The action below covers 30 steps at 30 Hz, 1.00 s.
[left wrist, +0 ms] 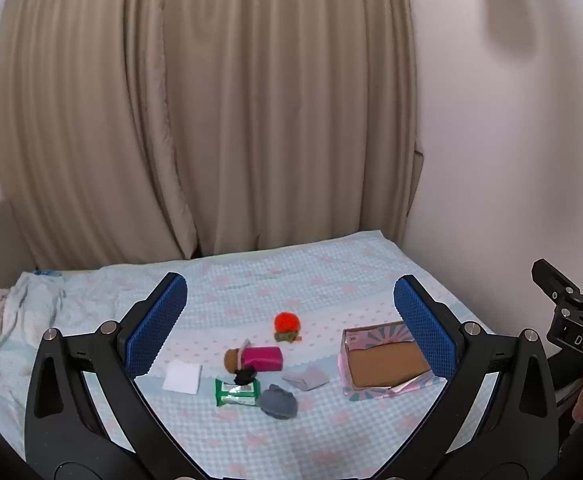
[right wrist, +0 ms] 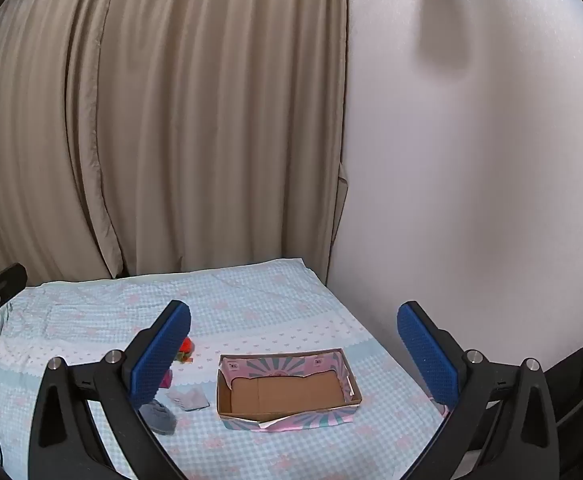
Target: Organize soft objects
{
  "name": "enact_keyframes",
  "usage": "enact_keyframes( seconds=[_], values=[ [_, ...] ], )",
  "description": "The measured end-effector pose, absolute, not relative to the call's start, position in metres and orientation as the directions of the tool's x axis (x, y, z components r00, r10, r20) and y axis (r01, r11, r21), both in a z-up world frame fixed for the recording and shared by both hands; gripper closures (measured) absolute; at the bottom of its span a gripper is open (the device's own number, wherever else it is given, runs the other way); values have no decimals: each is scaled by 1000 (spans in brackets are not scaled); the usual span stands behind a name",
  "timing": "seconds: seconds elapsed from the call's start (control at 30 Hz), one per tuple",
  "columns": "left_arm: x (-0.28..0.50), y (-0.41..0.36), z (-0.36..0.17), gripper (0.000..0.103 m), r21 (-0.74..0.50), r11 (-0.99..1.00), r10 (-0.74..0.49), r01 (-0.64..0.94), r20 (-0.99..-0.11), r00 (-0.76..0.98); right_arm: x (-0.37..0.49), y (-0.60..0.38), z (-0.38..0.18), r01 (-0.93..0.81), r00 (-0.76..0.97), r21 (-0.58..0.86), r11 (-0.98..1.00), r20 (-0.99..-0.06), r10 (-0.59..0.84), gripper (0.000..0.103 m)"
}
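Soft objects lie clustered on the bed, ahead of both grippers; the left gripper hangs wide open, holding nothing; the right gripper likewise gapes empty; nearest sits a grey bundle, then a green packet, a white square and a grey folded cloth; the pink pouch lies long axis left-right; the cardboard box sits open, long side across; the orange toy lies farthest, half hidden behind a finger in the right view.
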State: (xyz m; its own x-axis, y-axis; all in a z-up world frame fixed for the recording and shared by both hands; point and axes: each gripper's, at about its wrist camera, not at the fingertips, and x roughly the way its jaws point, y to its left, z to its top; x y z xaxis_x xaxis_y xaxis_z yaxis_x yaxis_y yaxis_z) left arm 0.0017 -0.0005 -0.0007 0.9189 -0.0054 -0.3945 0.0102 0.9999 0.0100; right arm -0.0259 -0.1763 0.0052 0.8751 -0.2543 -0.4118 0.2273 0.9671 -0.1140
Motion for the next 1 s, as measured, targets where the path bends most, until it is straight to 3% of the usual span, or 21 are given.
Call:
enact_keyframes(
  seconds=[0.13,0.23,1.0],
  values=[
    [4,-4,-2,0,48,999,33,-15,-398,917,-26,-175,5,220,874,-117,969,-418,-249,0],
    [-11,4,0,0,30,1000,17,-7,-351,936,-25,-174,4,216,872,-114,970,-424,-244,0],
    [2,1,9,0,28,1000,16,-6,-400,916,-24,-180,3,200,883,-102,974,-412,-225,0]
  ],
)
